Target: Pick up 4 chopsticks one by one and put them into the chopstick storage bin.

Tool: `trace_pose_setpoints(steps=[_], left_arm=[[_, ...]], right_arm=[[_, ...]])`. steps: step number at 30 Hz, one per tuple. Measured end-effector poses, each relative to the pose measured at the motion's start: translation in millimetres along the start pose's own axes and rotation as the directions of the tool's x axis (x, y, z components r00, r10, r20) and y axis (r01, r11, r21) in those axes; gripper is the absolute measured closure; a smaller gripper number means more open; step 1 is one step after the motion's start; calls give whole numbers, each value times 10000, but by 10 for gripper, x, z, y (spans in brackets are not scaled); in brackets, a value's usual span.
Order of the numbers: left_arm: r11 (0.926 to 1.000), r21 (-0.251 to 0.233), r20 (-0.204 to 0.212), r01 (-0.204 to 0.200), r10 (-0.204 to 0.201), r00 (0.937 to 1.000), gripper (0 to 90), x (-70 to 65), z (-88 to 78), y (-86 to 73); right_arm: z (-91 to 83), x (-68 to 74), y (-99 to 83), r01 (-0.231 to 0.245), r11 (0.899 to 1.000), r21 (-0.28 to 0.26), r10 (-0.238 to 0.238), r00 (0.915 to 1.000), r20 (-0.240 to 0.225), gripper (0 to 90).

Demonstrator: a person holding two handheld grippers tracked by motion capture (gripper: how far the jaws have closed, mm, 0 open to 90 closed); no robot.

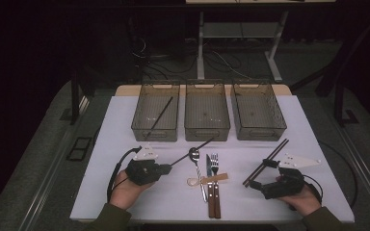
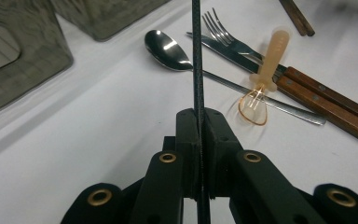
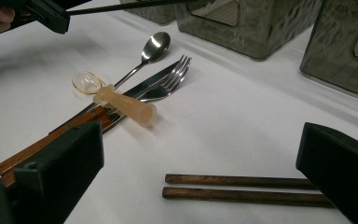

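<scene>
My left gripper (image 1: 168,167) (image 2: 199,116) is shut on a thin black chopstick (image 1: 192,150) (image 2: 196,56) that sticks out past the jaws, up and to the right over the white table. It is also at the top left of the right gripper view (image 3: 51,16), with the stick (image 3: 130,5) held above the cutlery. My right gripper (image 1: 261,173) (image 3: 205,154) stands open just over two brown wooden chopsticks (image 1: 270,154) (image 3: 242,186), which lie side by side between its jaws. A second black chopstick (image 1: 163,113) leans inside the left bin (image 1: 154,132).
A metal spoon (image 1: 194,154) (image 2: 165,49), fork (image 1: 214,161), wood-handled knife (image 1: 208,166) and a small translucent plastic spoon (image 1: 207,180) (image 3: 121,103) lie mid-table. The middle bin (image 1: 207,131) and right bin (image 1: 260,131) stand at the back.
</scene>
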State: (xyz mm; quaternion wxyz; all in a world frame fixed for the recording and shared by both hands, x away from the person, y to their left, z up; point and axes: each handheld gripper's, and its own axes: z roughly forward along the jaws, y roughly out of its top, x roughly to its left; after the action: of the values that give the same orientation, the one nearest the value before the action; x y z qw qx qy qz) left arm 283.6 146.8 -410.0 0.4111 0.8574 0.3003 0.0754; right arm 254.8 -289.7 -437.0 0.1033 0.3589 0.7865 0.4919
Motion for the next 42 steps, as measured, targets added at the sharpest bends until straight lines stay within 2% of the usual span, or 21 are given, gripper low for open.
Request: trace_pose_setpoints(steps=[3,6,9,23,33,42], left_arm=[[10000,34,-81,-14,14,10000,851,33,-25,-9],[9999,-89,-129,142,-143,9998,851,49,-44,-15],[9999,-84,-192,86,-87,9998,851,74,-73,-18],[9978,-404,-605,519,-543,9967,851,215,-202,-71],[9936,-675,-945,902,-964,9909,851,329,-289,-118],[9926,-741,-1222,967,-1052,9869,851,401,-333,-130]], right_arm=[[2,0,0,4,10000,0,-4,10000,-1,7],[1,1,0,7,10000,2,-7,10000,0,7],[0,1,0,6,10000,-7,-6,10000,1,6],[4,2,0,39,10000,7,-39,10000,-7,7],[5,2,0,27,10000,20,-27,10000,-4,7],[8,2,0,14,10000,43,-14,10000,3,7]])
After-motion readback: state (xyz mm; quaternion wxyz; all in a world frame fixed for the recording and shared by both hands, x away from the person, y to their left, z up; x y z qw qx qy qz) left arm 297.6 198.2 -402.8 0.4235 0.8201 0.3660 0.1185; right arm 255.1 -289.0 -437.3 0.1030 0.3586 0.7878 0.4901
